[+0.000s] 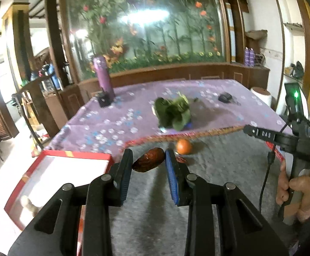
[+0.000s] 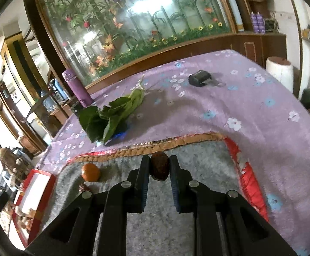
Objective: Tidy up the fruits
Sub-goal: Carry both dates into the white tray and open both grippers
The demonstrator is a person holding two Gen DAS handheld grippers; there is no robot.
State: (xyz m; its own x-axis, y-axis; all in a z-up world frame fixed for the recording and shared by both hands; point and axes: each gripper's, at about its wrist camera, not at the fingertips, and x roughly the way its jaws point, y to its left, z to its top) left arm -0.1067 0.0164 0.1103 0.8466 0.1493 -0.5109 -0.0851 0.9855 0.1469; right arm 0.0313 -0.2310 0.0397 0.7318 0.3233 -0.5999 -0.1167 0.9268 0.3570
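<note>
Left gripper (image 1: 148,160) — clamped on a brown date (image 1: 148,160); orange fruit (image 1: 184,146) just beyond. Right gripper (image 2: 159,168) — clamped on a dark date (image 2: 159,166); red box (image 2: 35,194) far left.

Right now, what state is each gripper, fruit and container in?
left gripper: shut on a dark brown fruit, lifted off the mat
right gripper: shut on a second dark brown fruit
orange fruit: loose on the grey mat
red box: open, lidless
leafy greens: lying flat
purple bottle: upright
</note>
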